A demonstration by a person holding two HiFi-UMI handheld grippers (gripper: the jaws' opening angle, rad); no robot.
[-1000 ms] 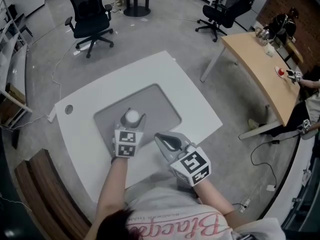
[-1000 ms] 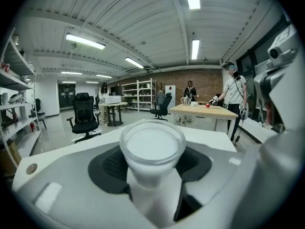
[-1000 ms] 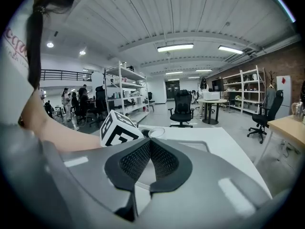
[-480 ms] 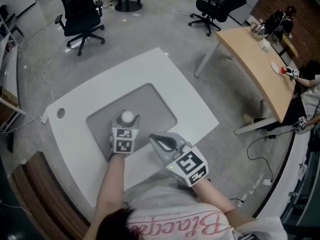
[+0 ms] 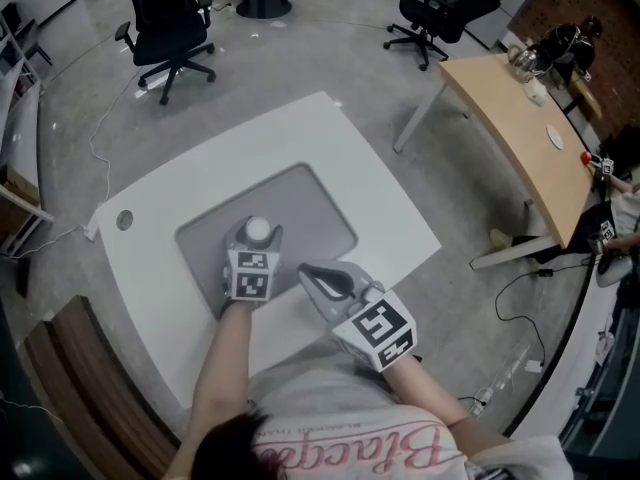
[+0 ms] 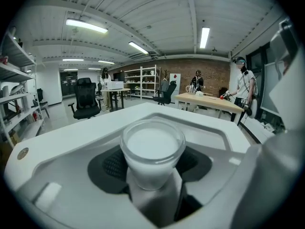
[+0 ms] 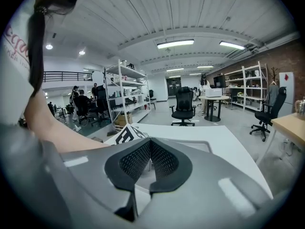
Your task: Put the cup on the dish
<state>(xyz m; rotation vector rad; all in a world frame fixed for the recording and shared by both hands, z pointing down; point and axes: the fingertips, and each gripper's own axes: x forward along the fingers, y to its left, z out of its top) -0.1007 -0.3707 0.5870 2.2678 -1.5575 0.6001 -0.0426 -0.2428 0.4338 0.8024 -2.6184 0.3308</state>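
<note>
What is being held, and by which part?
The left gripper grips the white cup by its side walls, below the rim. The right gripper is shut and empty.

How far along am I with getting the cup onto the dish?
Done: the left gripper has its fingers closed on the white cup. In hand: the cup sits over the grey mat on the white table. Left: setting it on a dish, and no dish shows in any view. The right gripper is shut, empty.
</note>
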